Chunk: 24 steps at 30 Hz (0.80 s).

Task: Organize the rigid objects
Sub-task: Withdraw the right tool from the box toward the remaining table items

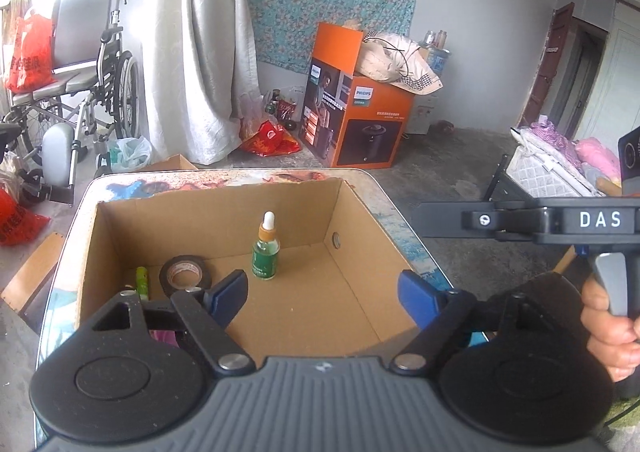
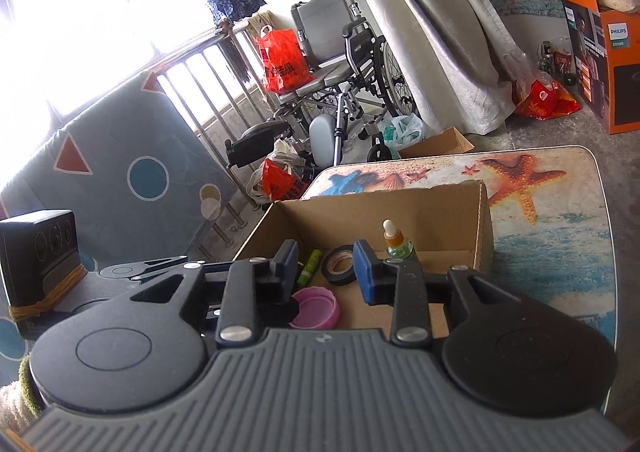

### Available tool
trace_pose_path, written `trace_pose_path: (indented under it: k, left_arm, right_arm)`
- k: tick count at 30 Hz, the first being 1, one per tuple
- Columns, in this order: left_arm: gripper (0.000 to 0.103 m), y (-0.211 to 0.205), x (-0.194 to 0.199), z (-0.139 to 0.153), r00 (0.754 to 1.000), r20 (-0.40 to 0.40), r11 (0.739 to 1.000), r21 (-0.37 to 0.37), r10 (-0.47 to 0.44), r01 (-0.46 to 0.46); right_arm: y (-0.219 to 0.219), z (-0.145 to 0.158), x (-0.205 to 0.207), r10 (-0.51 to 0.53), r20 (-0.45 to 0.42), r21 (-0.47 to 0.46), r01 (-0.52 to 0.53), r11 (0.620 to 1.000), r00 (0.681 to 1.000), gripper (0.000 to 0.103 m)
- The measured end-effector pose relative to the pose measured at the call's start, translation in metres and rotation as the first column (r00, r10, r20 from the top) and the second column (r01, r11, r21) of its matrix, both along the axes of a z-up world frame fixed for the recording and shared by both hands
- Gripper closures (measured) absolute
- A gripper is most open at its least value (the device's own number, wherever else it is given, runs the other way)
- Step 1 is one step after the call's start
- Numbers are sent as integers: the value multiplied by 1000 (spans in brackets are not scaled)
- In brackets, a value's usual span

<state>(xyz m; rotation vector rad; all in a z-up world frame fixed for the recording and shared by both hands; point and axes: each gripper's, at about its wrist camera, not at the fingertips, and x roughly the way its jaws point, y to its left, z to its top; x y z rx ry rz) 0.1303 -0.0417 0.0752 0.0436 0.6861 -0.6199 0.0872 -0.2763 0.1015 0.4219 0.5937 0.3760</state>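
An open cardboard box (image 1: 216, 220) (image 2: 380, 208) stands on a table with a seaside print (image 2: 560, 232). Inside it a green dropper bottle (image 1: 265, 252) (image 2: 396, 240) stands upright, beside a black tape roll (image 1: 185, 272) (image 2: 340, 266) and a small green tube (image 1: 142, 282) (image 2: 310, 266). A pink lid (image 2: 316, 308) lies near the box's front corner. My left gripper (image 1: 322, 296) hovers above the box's front edge, its jaws wide apart and empty. My right gripper (image 2: 326, 270) hangs over the box's front left, its jaws a little apart with nothing gripped.
A hand (image 1: 612, 332) grips a black handle marked DAS (image 1: 600, 220) at the right. A wheelchair (image 2: 340, 64), red bags (image 2: 282, 60), an orange carton (image 1: 356, 112) and a curtain (image 1: 200, 52) stand on the floor beyond the table. A black box bound with bands (image 2: 40, 260) sits left.
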Motion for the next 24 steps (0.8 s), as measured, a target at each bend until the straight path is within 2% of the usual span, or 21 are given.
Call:
trace_pose_path:
  k: [5,9,13,15,17,20,24]
  left_arm:
    - [15,19,-51,-21,1000,15,1000,21,-15,14]
    - [15,24,-72,-55,999,-28,998,51,-28,30]
    - [18,29,-79,-86,999,-41,995,92,-27,30]
    - [23,27,-79,-97,999,-34,993,116,-16,20]
    - [35,26,-78,-105,1000,-22,992,123,-4,7]
    - [42,22,-74,-111,1000,2,990,142,-1,0]
    - [45,22,-67,-114,1000,23,987,161,11,-15]
  right_arm:
    - [18,-18,-68,-16,8,43,16,999,1000,68]
    - [49,-56,-95,-10,-57,49,13,999,998,68]
    - [67,-93,-94,-4,-147,117,21,993,989,68]
    - [75,-108,-88,-12,-188,133,37,990,982,68]
    - [80,-122,-79,-7,-223,151,42,988,975,68]
    - [86,-135,-69,3,-261,172,43,984,965,69]
    - [94,-144,-52,19,-280,176,32,984,960,71]
